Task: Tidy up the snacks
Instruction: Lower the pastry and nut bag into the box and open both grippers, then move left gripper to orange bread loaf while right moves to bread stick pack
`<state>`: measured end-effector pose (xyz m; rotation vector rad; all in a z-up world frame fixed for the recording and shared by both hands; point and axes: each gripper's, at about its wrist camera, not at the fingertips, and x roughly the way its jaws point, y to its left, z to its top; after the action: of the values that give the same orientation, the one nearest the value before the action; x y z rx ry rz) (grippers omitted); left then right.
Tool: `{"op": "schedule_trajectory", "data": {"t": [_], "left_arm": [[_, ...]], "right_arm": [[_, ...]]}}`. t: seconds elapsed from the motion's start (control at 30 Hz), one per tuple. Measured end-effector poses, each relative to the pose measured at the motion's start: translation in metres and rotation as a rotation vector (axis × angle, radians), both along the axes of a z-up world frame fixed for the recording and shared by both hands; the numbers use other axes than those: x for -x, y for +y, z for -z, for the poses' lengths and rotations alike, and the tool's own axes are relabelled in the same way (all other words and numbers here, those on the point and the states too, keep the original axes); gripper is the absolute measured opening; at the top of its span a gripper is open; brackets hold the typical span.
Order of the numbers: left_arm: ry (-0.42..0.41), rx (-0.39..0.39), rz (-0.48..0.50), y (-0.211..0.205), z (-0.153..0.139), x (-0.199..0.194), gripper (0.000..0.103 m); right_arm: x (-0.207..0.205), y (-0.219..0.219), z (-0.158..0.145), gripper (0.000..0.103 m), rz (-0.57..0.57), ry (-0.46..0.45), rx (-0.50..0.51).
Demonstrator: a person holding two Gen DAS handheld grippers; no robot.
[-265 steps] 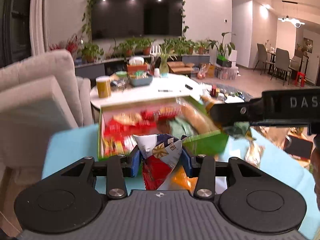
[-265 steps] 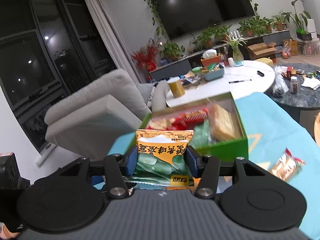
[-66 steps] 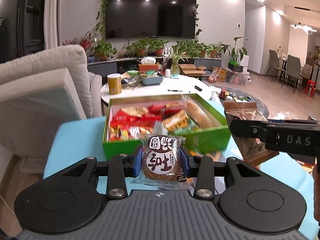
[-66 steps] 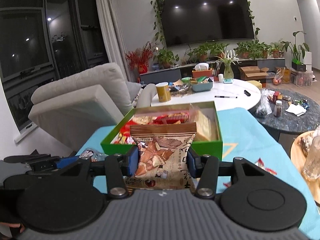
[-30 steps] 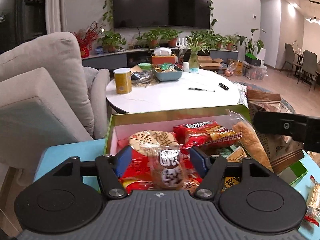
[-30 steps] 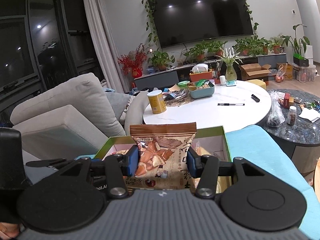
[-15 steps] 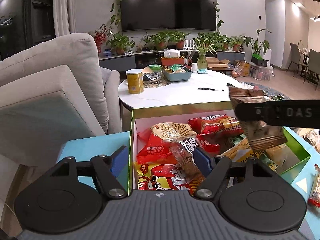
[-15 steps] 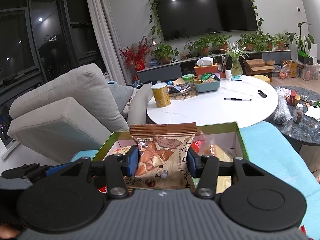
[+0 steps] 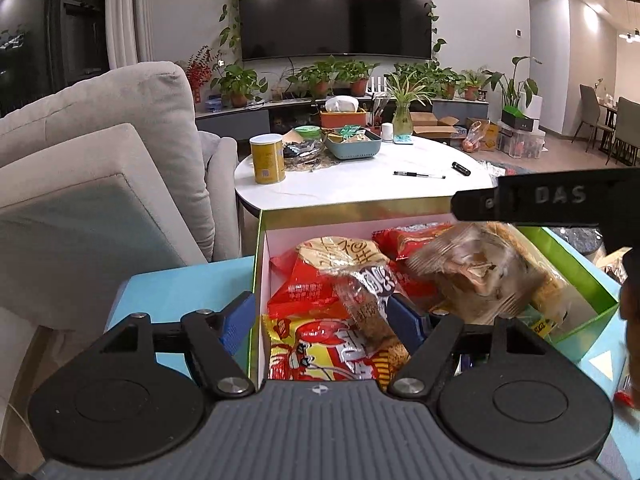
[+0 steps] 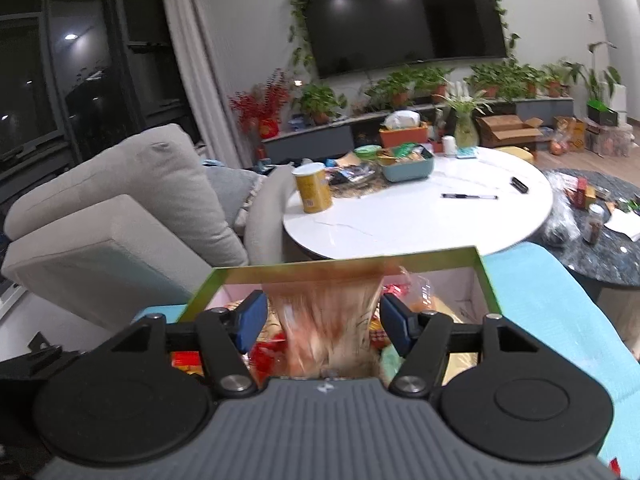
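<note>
Snacks fill your green box (image 9: 576,280) on the blue surface (image 9: 180,288). Your left fingers (image 9: 320,320) are spread wide; the round cookie pack (image 9: 370,300) leans loose between them, over the box. Your right fingers (image 10: 320,320) are spread too, and the brown chip bag (image 10: 324,320) looks blurry, dropping straight down into the box below.

We see the green box (image 9: 576,280) crammed with snack packets (image 9: 320,280), bare only at its right end. The right gripper (image 9: 532,196) bars the way above it; the turquoise table (image 9: 176,292) lies clear beside the sofa (image 9: 100,168).
</note>
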<state>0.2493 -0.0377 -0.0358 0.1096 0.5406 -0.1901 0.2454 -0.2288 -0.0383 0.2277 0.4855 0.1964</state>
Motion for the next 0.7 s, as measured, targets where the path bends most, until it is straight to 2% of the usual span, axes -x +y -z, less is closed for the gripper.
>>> {"op": "schedule_trajectory", "data": {"t": [0.33, 0.4, 0.5, 0.6, 0.7], "left_arm": [[0.035, 0.037, 0.010, 0.004, 0.005, 0.029, 0.070], [0.040, 0.051, 0.026, 0.002, 0.006, 0.039, 0.073], [0.039, 0.016, 0.079, -0.009, 0.006, 0.057, 0.073], [0.065, 0.041, 0.152, -0.020, 0.007, 0.071, 0.073], [0.071, 0.010, 0.211, -0.037, 0.011, 0.078, 0.074]], "right_arm": [[0.037, -0.029, -0.004, 0.073, 0.055, -0.011, 0.006], [0.043, -0.032, -0.002, 0.073, 0.063, -0.008, 0.008], [0.053, -0.039, -0.002, 0.073, 0.069, 0.002, 0.001], [0.063, -0.047, -0.003, 0.073, 0.084, 0.000, -0.001], [0.070, -0.057, -0.005, 0.073, 0.107, -0.005, 0.006]]}}
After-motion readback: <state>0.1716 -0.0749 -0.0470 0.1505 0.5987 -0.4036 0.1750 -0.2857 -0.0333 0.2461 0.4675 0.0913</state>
